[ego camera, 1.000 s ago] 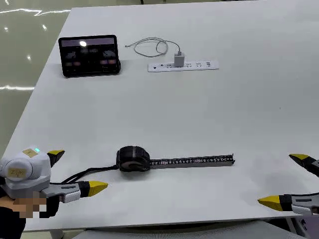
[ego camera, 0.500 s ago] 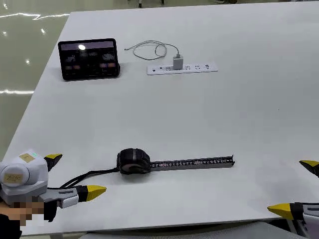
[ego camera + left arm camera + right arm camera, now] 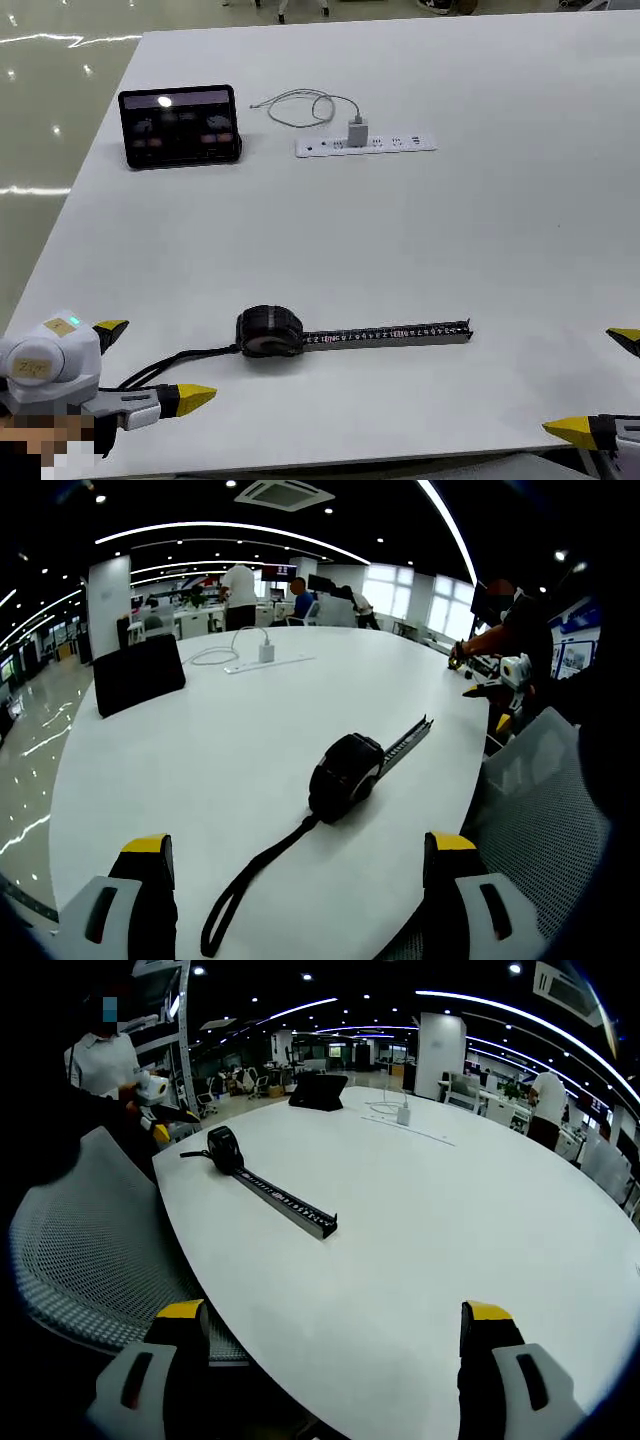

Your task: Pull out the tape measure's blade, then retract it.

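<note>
- The left gripper (image 3: 155,362) hovered at the near left corner of the white table (image 3: 420,230). Its yellow-tipped jaws stood wide apart and held nothing.
- The right gripper (image 3: 592,383) sat at the near right edge, well apart from the other one. Its jaws were also spread wide and empty, with bare tabletop between them in the right gripper view.
- A grey mesh chair (image 3: 80,1250) was pushed up against the near edge of the table.
- A black wrist strap (image 3: 170,362) trailed from the tape measure towards the left gripper. Its looped end lay on the table between that gripper's jaws, and in the left gripper view neither jaw touched it.
- The tape measure (image 3: 268,331) — a round black case — rested on the table just beyond the left gripper's tips, near the front edge and left of centre.
- Its blade (image 3: 390,335) was pulled out and lay flat on the surface, running straight to the right from the case. The end hook stopped well short of the right gripper.
- Past that came a broad stretch of bare table.
- Towards the far side lay a white power strip (image 3: 366,145) with a white charger (image 3: 358,128) plugged into it — the charger's thin cable (image 3: 295,103) curled in a loose loop just behind and to the left.
- Left of the strip, near the table's left edge, a dark tablet (image 3: 180,125) stood propped up with its screen lit.
</note>
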